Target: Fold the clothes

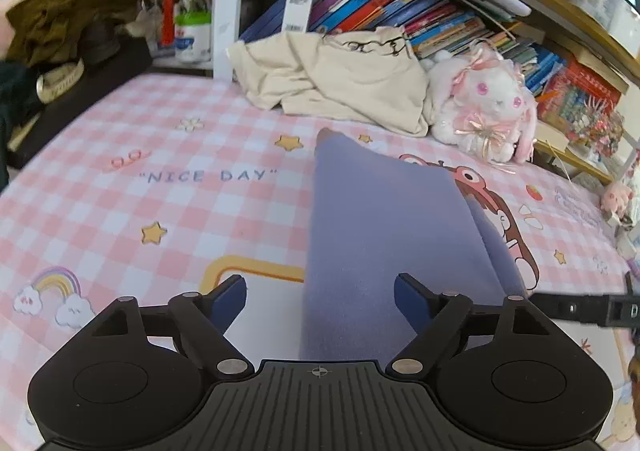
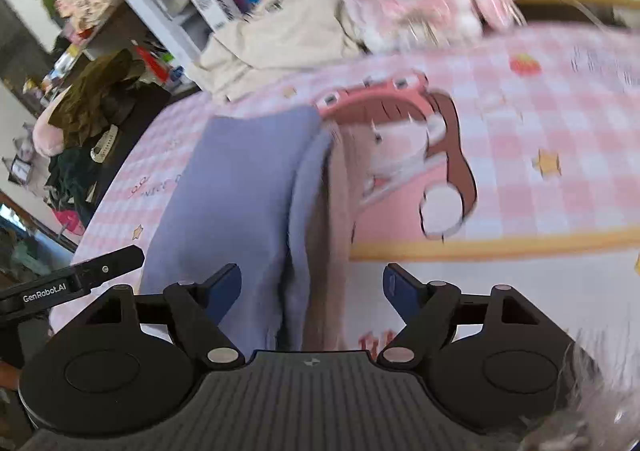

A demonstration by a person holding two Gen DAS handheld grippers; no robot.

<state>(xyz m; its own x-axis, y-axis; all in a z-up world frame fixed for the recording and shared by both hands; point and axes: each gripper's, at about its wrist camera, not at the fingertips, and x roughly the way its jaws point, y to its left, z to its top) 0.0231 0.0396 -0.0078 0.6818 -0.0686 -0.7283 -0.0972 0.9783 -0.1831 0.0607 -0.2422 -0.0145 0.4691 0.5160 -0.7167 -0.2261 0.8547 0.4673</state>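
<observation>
The right wrist view was smeared with motion blur, so the books and the far edge of the bed could hardly be made out, and a grey fuzzy shape at its lower right corner could not be identified. The near end of the purple garment [image 1: 384, 219] was hidden under the body of each gripper, so its full length could not be judged.

The surface was a bed covered by a pink-and-white checked sheet [image 1: 160, 187] printed with stars, a rainbow, a cartoon girl and the words "NICE DAY". Ahead of both grippers, bookshelves [image 1: 400, 7] crowded with tilted books lined the far side of the bed.

The left gripper [image 1: 320, 297] had its blue-padded fingers spread wide, holding nothing; the garment ran forward from between them, its left edge lying inside the gap. The right gripper [image 2: 312, 285] also stood wide apart and empty, with the garment's right folded edge in the gap and most of the cloth toward its left finger. The garment was a soft, fleecy, long strip folded lengthwise, with a second layer showing along its right side.

Beyond its far end lay a crumpled cream garment [image 1: 340, 79], and just right of that a fluffy white-and-pink plush rabbit [image 1: 484, 103]. Far left of the left gripper sat a heap of olive-brown clothing [image 1: 68, 15].
</observation>
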